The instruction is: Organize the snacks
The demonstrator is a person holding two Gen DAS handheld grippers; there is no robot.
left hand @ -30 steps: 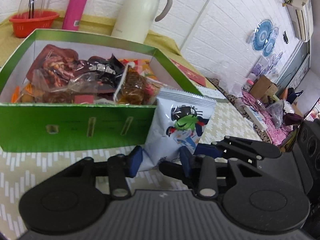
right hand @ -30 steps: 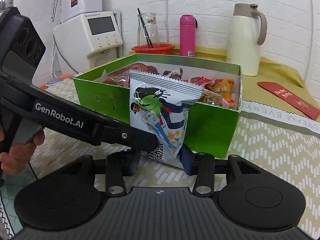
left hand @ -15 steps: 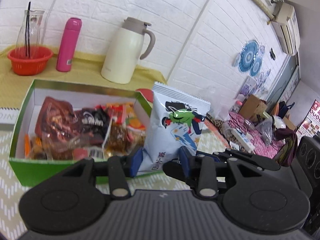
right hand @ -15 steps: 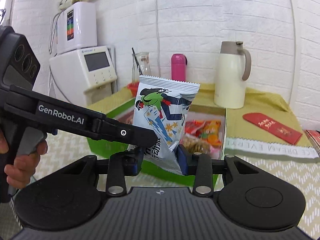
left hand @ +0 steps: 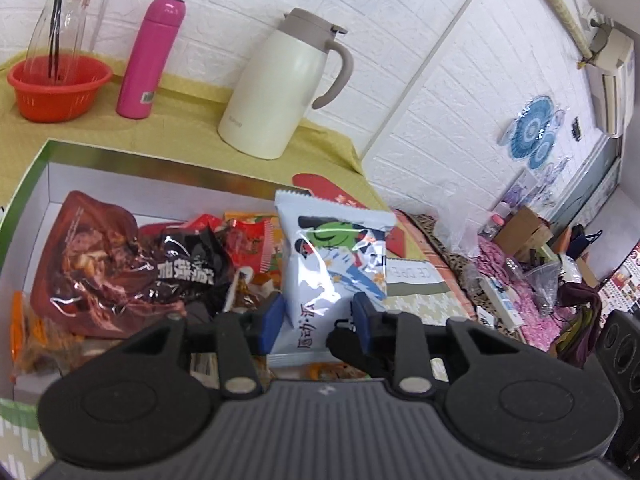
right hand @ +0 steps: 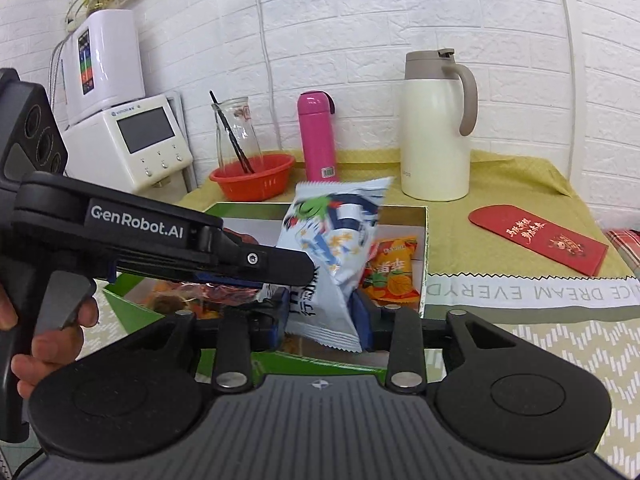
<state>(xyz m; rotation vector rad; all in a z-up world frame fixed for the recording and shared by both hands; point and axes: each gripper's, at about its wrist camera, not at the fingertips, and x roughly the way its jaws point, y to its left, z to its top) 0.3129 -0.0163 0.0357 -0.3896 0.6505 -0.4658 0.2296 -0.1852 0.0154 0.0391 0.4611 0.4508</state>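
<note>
Both grippers clamp the same pale blue snack bag [left hand: 334, 268], which hangs above the right end of the open green box [left hand: 36, 168], its sealed bottom edge lowest and its top tilted toward the wall. The left gripper [left hand: 318, 318] pinches the bag's lower part between its blue pads [left hand: 272, 316]; its jaws have just been closing, with the bag between them. In the right wrist view, the right gripper [right hand: 322, 312] holds the bag's lower corner between its own pads, its jaws also having just closed further on the foil. The left gripper's black body reaches in from the left of that view, level and pointing right, its tip against the bag, with a person's hand [right hand: 48, 328] wrapped round its grip and fingers on the trigger. Both tools point slightly downward over the box. Inside lie a dark red snack pack [left hand: 92, 264], a black packet [left hand: 188, 272] and an orange chip bag [right hand: 390, 268]. Behind stand a cream thermos jug [right hand: 436, 128], a pink flask [right hand: 318, 136] and an orange basket [right hand: 252, 176].
</note>
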